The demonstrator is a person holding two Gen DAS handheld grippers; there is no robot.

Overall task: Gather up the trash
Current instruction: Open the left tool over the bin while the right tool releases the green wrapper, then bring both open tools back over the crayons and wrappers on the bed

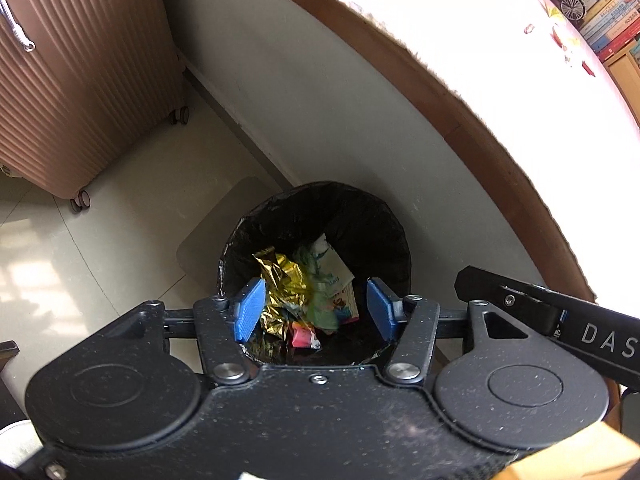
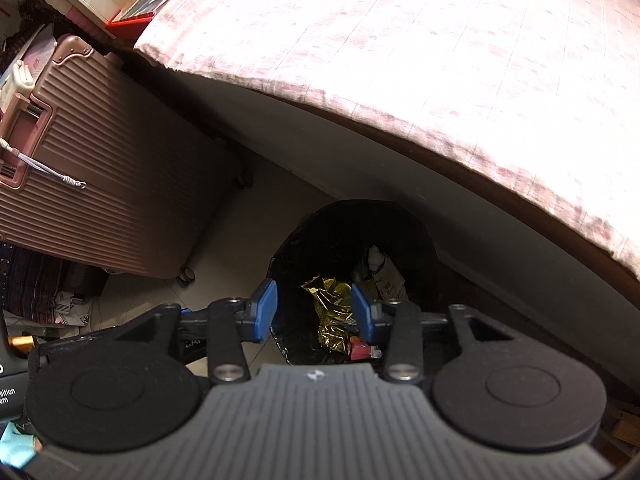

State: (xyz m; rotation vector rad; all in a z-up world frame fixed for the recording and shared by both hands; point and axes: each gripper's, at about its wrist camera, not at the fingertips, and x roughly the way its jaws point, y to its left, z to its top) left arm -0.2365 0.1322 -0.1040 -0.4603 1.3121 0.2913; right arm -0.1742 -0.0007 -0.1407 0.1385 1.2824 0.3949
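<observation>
A round bin with a black liner [image 1: 360, 208] stands on the floor by the bed, seen from above in both views [image 2: 416, 232]. Inside lie crumpled gold foil [image 1: 282, 280], a green-and-white wrapper [image 1: 324, 276] and a pink packet [image 1: 302, 338]. My left gripper [image 1: 314, 310] hangs over the bin mouth, open, blue pads [image 1: 250, 308] apart with nothing between them. My right gripper [image 2: 314, 312] also points down over the bin, open and empty; the gold foil [image 2: 332, 312] and pink packet [image 2: 360, 350] show below it. Part of the right gripper's body [image 1: 560, 320] shows in the left wrist view.
A ribbed pink suitcase [image 1: 80, 80] on wheels stands left of the bin, also in the right wrist view [image 2: 104, 184]. The bed with its pale sheet [image 2: 440, 60] and brown frame [image 1: 480, 128] runs along the right. Books [image 1: 600, 4] line the far corner. Pale tiled floor [image 1: 100, 240] lies beside the bin.
</observation>
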